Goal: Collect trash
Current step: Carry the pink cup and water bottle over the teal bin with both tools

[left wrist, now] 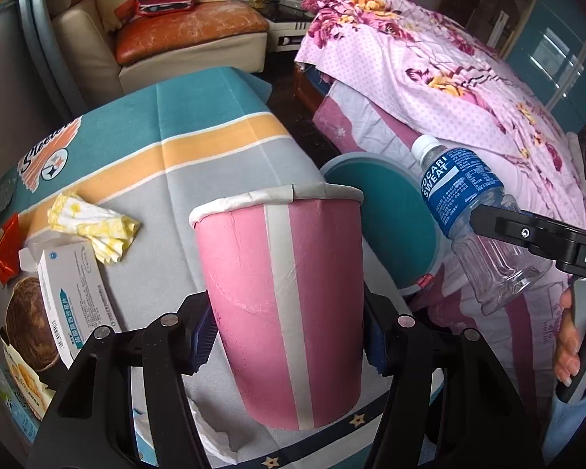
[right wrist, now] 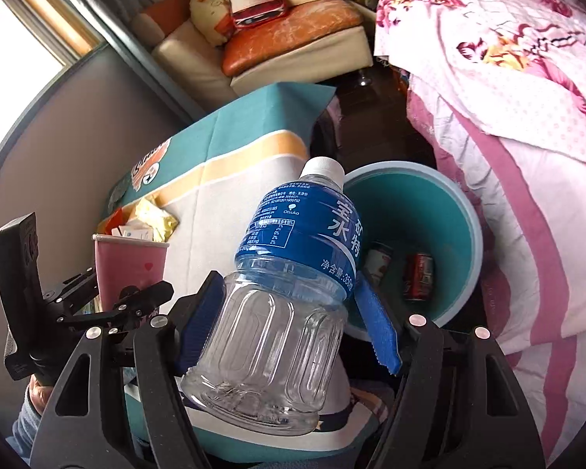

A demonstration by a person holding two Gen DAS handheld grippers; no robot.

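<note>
A pink paper cup (left wrist: 285, 305) with a white stripe and rim stands upright between the blue pads of my left gripper (left wrist: 289, 342), which is shut on it above the table. My right gripper (right wrist: 287, 324) is shut on an empty clear bottle (right wrist: 289, 273) with a blue label and white cap, tilted, held over the gap beside the table. A teal bin (right wrist: 465, 211) stands below and beyond the bottle, with two cans (right wrist: 420, 275) inside. In the left wrist view the bottle (left wrist: 465, 203) hangs right of the bin (left wrist: 355, 156). The right wrist view has the cup (right wrist: 129, 269) at left.
On the striped tablecloth (left wrist: 215, 148) lie a crumpled yellow tissue (left wrist: 93, 226), a white box (left wrist: 74, 293), a red wrapper (left wrist: 8, 254) and a snack packet (left wrist: 27, 336). A bed with a pink floral cover (left wrist: 449, 78) is close on the right; a sofa (left wrist: 175, 39) stands behind.
</note>
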